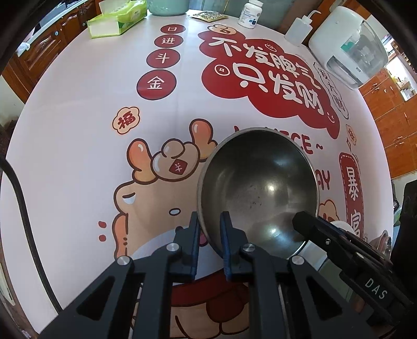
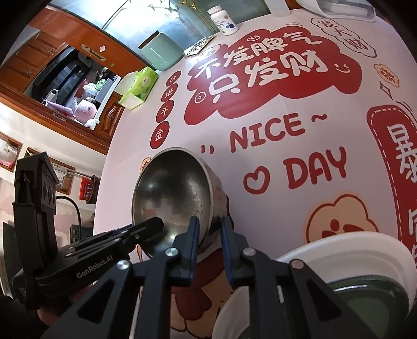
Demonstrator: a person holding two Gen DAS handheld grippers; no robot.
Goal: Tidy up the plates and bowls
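Two claws were clamped on the steel bowl (image 1: 258, 193) at lower centre: our left claw (image 1: 209, 229) pinched its near-left rim, our right claw (image 2: 209, 229) its right wall. We judged the lift in hand; next we needed both raised together, level, toward the white plates (image 2: 346, 250) at lower right.

Wide bare stretch of the surface (image 1: 78, 161) lies left of the steel bowl (image 1: 258, 193). Tissue box (image 1: 117, 18), pill bottle (image 1: 250, 13), squeeze bottle (image 1: 299, 28) and white appliance (image 1: 349, 47) crowd the far edge. White plate (image 2: 346, 250) blocks the near right.
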